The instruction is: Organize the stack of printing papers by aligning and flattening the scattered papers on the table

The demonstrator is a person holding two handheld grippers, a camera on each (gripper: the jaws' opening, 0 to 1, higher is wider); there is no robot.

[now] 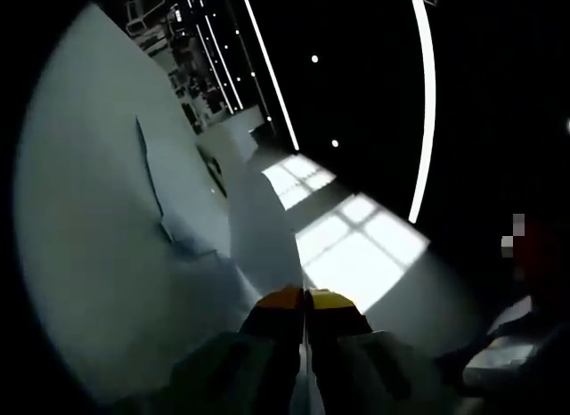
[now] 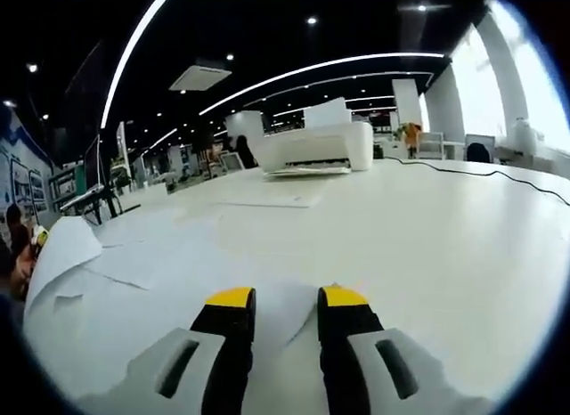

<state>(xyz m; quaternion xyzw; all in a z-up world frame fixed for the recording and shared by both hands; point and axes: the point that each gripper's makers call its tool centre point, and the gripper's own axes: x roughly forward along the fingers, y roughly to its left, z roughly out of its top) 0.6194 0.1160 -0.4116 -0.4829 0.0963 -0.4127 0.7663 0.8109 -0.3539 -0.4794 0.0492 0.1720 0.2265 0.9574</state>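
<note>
A printer [image 2: 316, 148] and a cable [image 2: 499, 174] are seen far across the table [image 2: 445, 255]. A curled sheet [image 1: 258, 228] is pinched by the left gripper [image 1: 305, 299]; the right gripper [image 2: 287, 299] is held spread above flat papers [image 2: 142, 264].

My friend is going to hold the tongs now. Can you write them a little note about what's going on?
Left tongs: shut on a lifted paper sheet, held edge-on.
Right tongs: open, empty, low over the table.
Papers: loose sheets lie scattered flat on the table; one curled sheet stands up at the left edge. A white printer sits at the far end.
Done: one sheet picked up.
Left: gather, align and flatten the rest.
</note>
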